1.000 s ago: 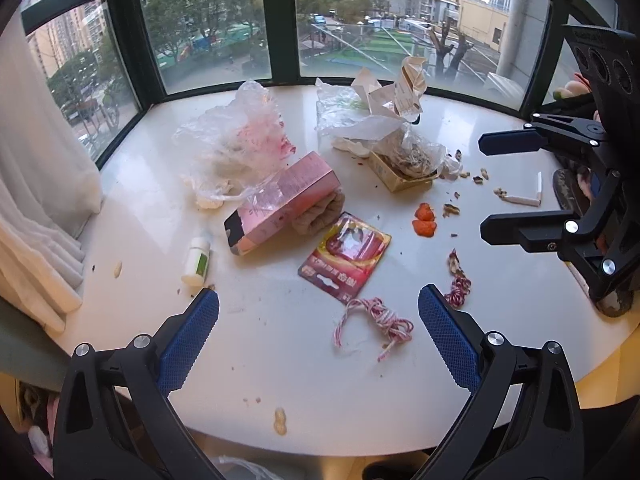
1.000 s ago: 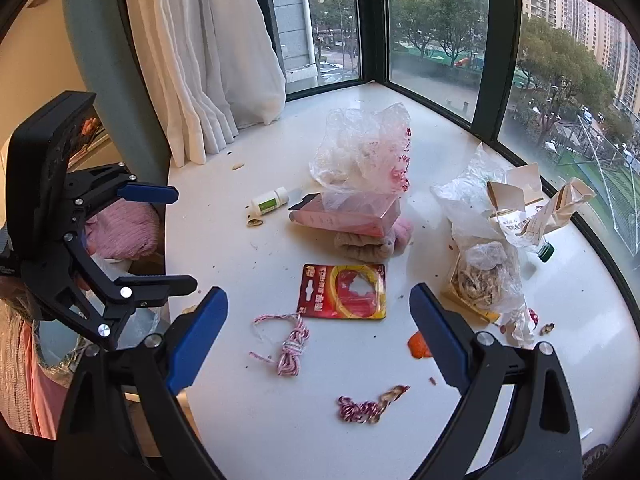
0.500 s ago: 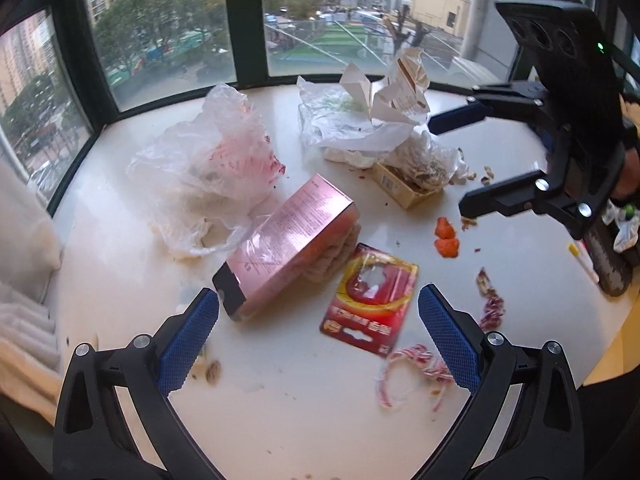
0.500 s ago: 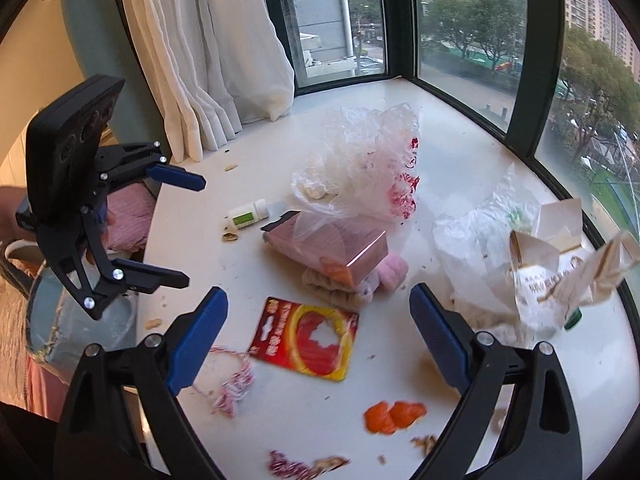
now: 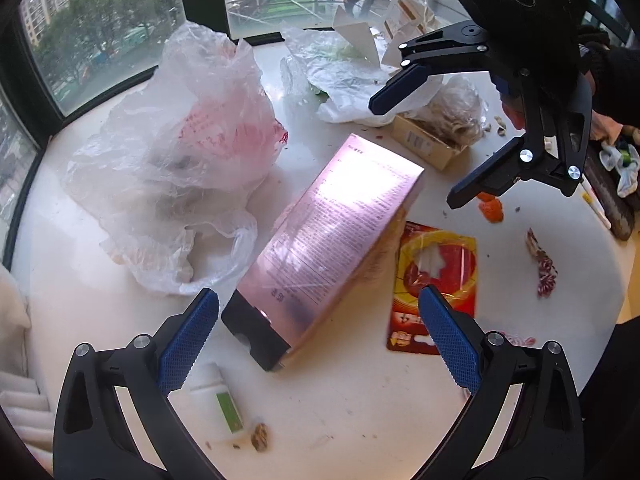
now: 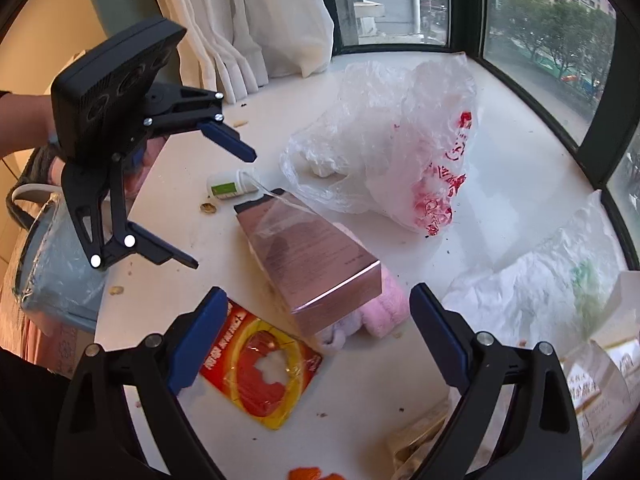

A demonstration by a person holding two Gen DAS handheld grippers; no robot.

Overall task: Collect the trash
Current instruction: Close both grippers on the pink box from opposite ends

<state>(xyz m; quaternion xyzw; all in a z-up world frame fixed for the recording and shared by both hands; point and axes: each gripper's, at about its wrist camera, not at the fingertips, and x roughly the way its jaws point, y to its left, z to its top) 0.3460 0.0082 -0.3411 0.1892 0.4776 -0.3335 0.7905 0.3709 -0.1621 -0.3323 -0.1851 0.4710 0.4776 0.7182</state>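
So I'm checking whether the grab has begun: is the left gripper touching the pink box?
Apart. In the left wrist view the left gripper is open, and white table shows between each blue pad and the pink box.

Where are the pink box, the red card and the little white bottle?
pink box [image 5: 336, 236], left wrist view, top face.
red card [image 6: 260, 372], right wrist view, centre.
white bottle [image 6: 230, 185], right wrist view, green label.

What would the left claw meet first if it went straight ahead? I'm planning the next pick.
Most likely the pink box: its dark end lies between the open left claw's fingers, just ahead. Depth is uncertain, so it may still be above it.
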